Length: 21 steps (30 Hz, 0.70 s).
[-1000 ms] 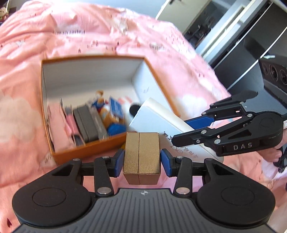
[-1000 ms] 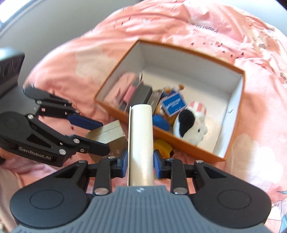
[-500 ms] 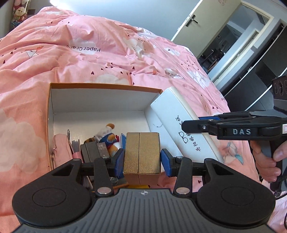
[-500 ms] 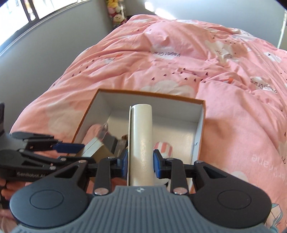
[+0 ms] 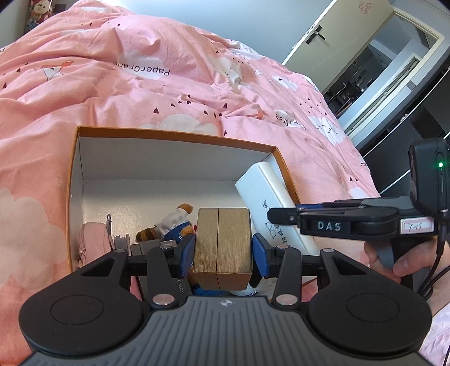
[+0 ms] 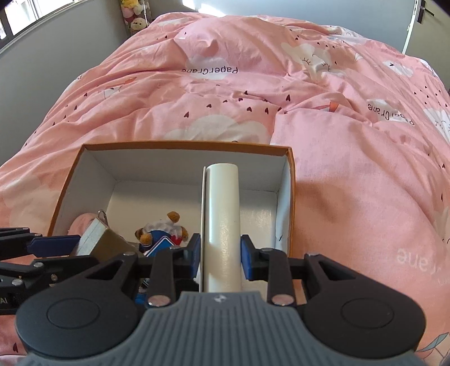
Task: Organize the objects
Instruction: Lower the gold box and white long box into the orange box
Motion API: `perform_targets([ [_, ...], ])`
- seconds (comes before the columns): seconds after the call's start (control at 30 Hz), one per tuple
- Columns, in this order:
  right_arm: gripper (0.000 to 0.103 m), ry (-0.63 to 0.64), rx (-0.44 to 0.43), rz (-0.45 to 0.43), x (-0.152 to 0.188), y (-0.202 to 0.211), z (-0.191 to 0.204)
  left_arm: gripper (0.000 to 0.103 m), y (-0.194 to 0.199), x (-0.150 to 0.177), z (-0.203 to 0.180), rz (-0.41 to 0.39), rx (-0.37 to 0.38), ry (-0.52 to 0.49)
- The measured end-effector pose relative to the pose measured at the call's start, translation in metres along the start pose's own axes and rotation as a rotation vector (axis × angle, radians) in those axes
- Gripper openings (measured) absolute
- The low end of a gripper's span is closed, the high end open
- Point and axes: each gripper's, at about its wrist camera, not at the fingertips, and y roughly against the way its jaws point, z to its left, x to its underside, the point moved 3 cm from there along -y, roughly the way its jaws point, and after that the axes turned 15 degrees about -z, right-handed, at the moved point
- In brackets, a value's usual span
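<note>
Cardboard box (image 5: 73, 180), orange outside and white inside, lay open on the pink quilt (image 5: 140, 93); it filled the lower middle of both views. Its far half showed bare white floor.

Gold box (image 5: 222, 242): pinched between the blue pads of the left gripper (image 5: 223, 249), bottom centre of the left view, held above the near part of the cardboard box. In the right view the same gold box (image 6: 111, 243) appeared at lower left, tilted, with the left gripper (image 6: 53, 245) seen side-on around it.

White case (image 6: 222, 225): long, rounded along its top, clamped on its two sides by the right gripper (image 6: 220, 254), bottom centre of the right view, pointing out over the cardboard box (image 6: 291, 197) near its right wall. In the left view the white case (image 5: 270, 202) leaned at right of centre, by the box's right wall, printed characters on its face; the right gripper (image 5: 284, 215) reached in from the right edge, marked DAS, a hand (image 5: 393, 261) on its handle.

Contents of the cardboard box, near left part:
- pink pouch (image 5: 92, 242), against the left wall;
- plush bear (image 5: 175, 222) in white and blue, just left of the gold box;
- dark flat items beside the pouch, largely hidden by the gripper.

Stuffed toys (image 6: 135, 17) sat at the upper left of the right view. A door (image 5: 312, 36) stood at the upper right of the left view.
</note>
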Motion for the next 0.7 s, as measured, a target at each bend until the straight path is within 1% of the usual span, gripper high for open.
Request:
perform_targets([
  [0.07,0.031,0.004,0.015,0.012,0.005,-0.006,0.001,0.05,-0.004,0.002,0.001,0.008,0.0,0.007],
  [0.2,0.031,0.071,0.111,0.004,0.011,-0.017,0.002,0.05,-0.01,0.003,0.001,0.017,0.002,0.013],
  [0.27,0.031,0.097,0.138,0.013,0.015,-0.023,0.002,0.05,-0.012,0.004,0.001,0.017,0.001,0.014],
  [0.4,0.031,0.081,0.14,0.041,0.024,-0.032,0.001,0.05,-0.014,0.003,0.001,0.016,-0.001,0.017],
  [0.7,0.031,0.129,0.193,0.091,0.031,-0.046,0.002,0.05,-0.013,-0.001,0.001,0.001,-0.01,0.03],
])
